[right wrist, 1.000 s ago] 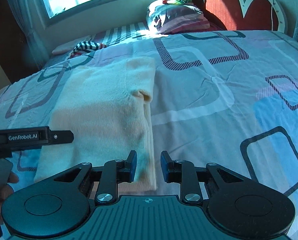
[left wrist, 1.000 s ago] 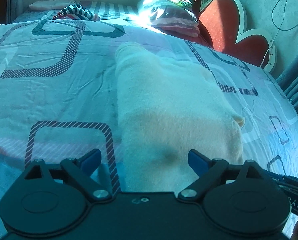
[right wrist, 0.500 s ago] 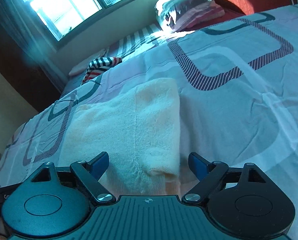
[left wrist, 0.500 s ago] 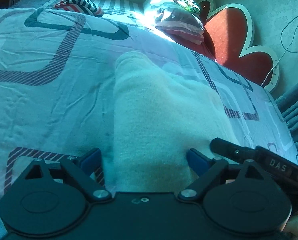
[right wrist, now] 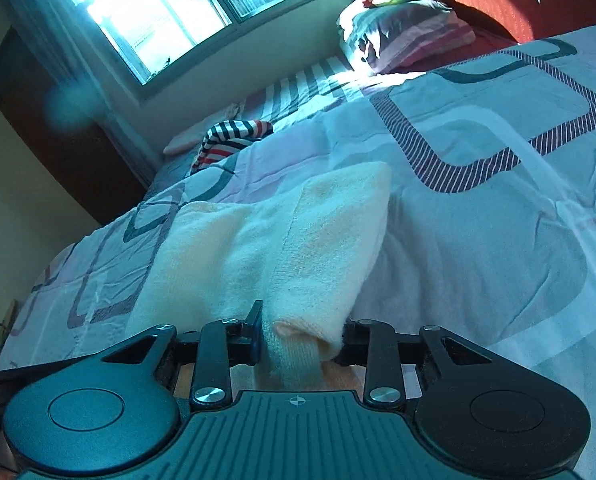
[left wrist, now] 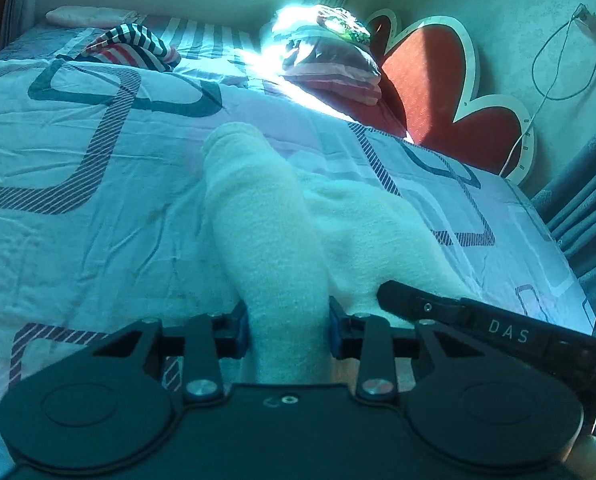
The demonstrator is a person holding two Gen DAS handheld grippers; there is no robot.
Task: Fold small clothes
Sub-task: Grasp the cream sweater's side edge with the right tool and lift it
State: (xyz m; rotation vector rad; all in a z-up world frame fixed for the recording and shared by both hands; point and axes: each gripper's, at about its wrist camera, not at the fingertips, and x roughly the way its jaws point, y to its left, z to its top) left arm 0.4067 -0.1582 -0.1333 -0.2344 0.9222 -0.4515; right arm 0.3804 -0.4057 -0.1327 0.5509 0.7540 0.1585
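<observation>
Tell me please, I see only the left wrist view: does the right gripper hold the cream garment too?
Observer: Yes. The right gripper has just closed on a folded edge of the cream garment.
Operator: Is a window near?
Observer: A bright window sits beyond the bed's far side.
Operator: And beside it?
Observer: A dark wooden panel stands left of it.
</observation>
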